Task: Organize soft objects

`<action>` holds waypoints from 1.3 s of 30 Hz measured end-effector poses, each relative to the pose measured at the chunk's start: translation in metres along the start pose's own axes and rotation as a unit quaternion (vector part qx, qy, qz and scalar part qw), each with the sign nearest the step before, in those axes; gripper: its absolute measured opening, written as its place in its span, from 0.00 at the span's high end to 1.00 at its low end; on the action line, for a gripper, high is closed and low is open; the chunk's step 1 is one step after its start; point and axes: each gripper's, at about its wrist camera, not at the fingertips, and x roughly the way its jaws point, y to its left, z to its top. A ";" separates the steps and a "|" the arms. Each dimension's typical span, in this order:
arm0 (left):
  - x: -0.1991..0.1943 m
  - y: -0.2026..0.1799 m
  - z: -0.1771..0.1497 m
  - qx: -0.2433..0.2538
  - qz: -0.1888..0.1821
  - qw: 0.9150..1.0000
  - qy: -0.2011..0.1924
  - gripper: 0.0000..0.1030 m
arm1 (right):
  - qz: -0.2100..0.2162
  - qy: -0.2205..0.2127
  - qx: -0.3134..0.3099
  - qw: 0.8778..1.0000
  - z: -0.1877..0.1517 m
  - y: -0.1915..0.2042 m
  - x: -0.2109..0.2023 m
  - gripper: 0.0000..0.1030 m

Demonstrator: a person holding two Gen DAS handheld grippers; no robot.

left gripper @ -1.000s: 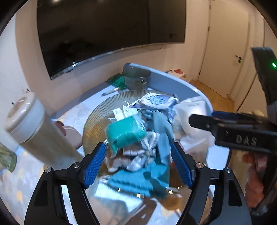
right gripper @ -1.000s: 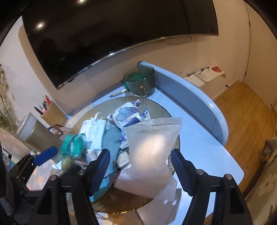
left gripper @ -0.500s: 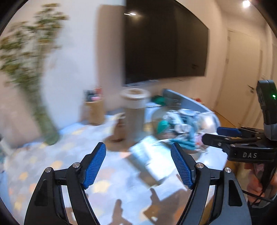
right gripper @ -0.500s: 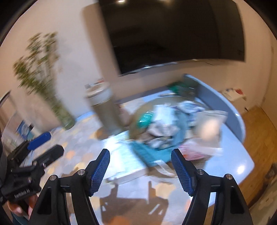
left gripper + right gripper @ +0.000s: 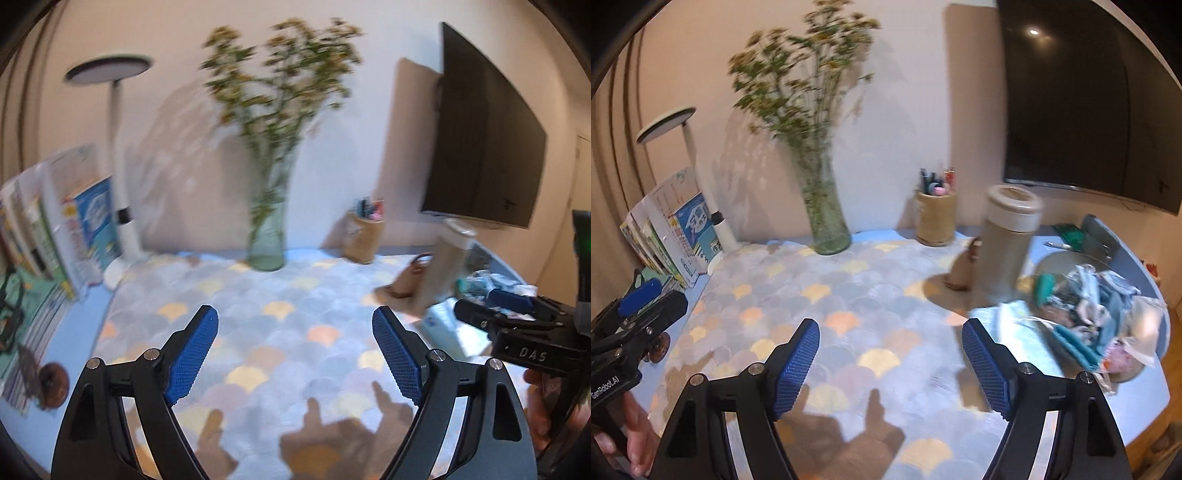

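A pile of soft objects (image 5: 1086, 306), teal, blue and white cloths and packets, lies on a round ribbed plate (image 5: 1056, 260) at the table's right side. It shows small at the far right of the left wrist view (image 5: 484, 286). My left gripper (image 5: 295, 354) is open and empty above the scale-patterned tablecloth (image 5: 280, 317), far left of the pile. My right gripper (image 5: 890, 365) is open and empty above the same cloth, left of the pile. Each gripper shows in the other's view, the right one (image 5: 517, 332) and the left one (image 5: 631, 321).
A glass vase with flowers (image 5: 823, 221), a pen holder (image 5: 936, 218), a beige lidded canister (image 5: 1008, 236) and a small brown cup (image 5: 964, 269) stand at the back. A white lamp (image 5: 123, 236) and upright books (image 5: 55, 221) stand at the left. A TV (image 5: 1082, 110) hangs on the wall.
Both grippers have pulled back from the pile and swung left, so they now face the vase and the open tablecloth. Both stay open and empty.
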 end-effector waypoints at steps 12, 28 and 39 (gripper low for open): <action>0.079 0.036 -0.056 -0.014 0.003 0.999 0.047 0.18 | -0.030 -0.018 -0.035 0.999 -0.012 0.047 0.069 0.21; 0.135 0.044 -0.089 0.009 0.091 0.990 0.109 0.18 | -0.045 0.010 -0.048 0.998 -0.053 0.042 0.165 0.19; 0.140 0.052 -0.090 -0.010 0.093 0.987 0.127 0.18 | -0.026 0.040 -0.020 0.999 -0.058 0.034 0.171 0.15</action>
